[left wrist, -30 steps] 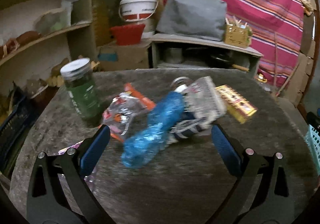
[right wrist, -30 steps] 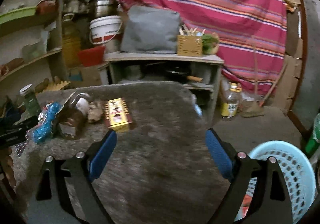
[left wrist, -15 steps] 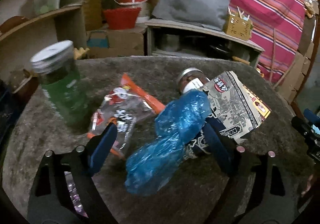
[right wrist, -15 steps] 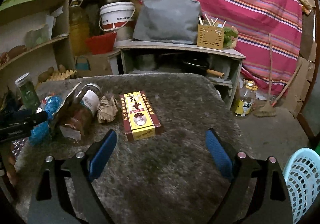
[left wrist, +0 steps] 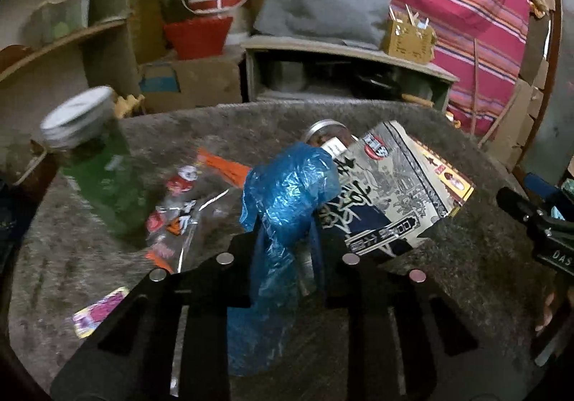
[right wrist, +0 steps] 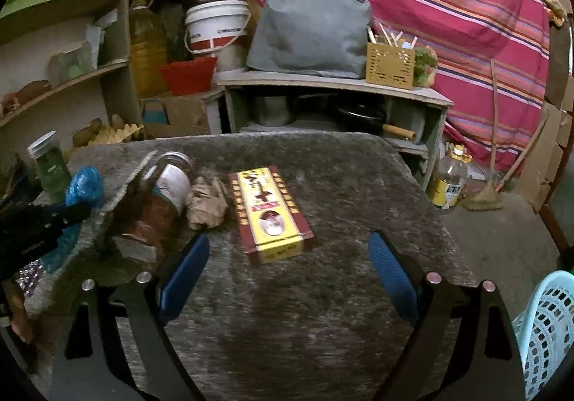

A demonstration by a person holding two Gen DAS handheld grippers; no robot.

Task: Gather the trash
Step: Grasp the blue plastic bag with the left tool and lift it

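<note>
My left gripper (left wrist: 287, 246) is shut on a crumpled blue plastic bag (left wrist: 287, 193), which sticks up between the fingers above the grey table (left wrist: 448, 275). The bag also shows in the right wrist view (right wrist: 84, 185). Beside it lie a black-and-white printed packet (left wrist: 387, 193), a clear snack wrapper with orange trim (left wrist: 179, 218) and a small pink wrapper (left wrist: 97, 311). My right gripper (right wrist: 287, 279) is open and empty, just in front of a yellow and red box (right wrist: 269, 211). A crumpled brown paper ball (right wrist: 208, 203) lies left of the box.
A green jar with a white lid (left wrist: 93, 164) stands at the table's left. A jar with a metal lid (right wrist: 161, 193) lies on its side. A light blue basket (right wrist: 549, 329) stands on the floor at the right. Shelves, a bucket (right wrist: 215, 28) and a low cabinet stand behind.
My left gripper moved forward around the blue bag and closed on it. My right gripper swung left and closer to the yellow box, staying open.
</note>
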